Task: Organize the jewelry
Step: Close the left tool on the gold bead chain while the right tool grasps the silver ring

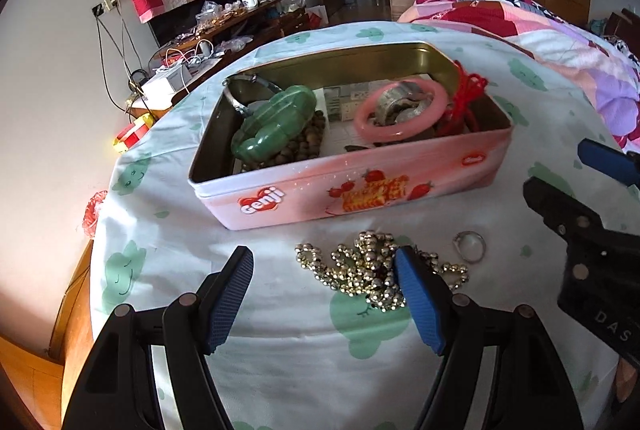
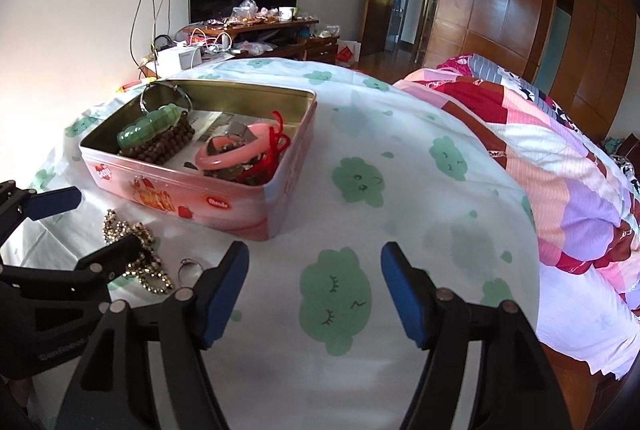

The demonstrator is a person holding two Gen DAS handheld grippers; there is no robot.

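Observation:
A gold beaded chain (image 1: 356, 266) lies in a heap on the white cloth in front of a pink biscuit tin (image 1: 348, 189). My left gripper (image 1: 324, 266) stands open over it, its right finger (image 1: 412, 290) covering part of the heap; no pad presses on it. A silver ring (image 1: 470, 246) lies just right of the chain. The tin holds a green jade piece (image 1: 276, 121), brown beads (image 1: 304, 145), a pink bangle (image 1: 400, 109), a red cord (image 1: 468, 97) and a silver bangle (image 1: 240, 93). My right gripper (image 2: 314, 266) is open over bare cloth, right of the ring (image 2: 190, 268).
The white cloth with green cloud prints (image 2: 400, 169) covers a bed; a patchwork quilt (image 2: 560, 169) lies at the right. A cluttered wooden desk (image 2: 260, 25) stands against the far wall. The cloth falls off at the left edge (image 1: 100, 230).

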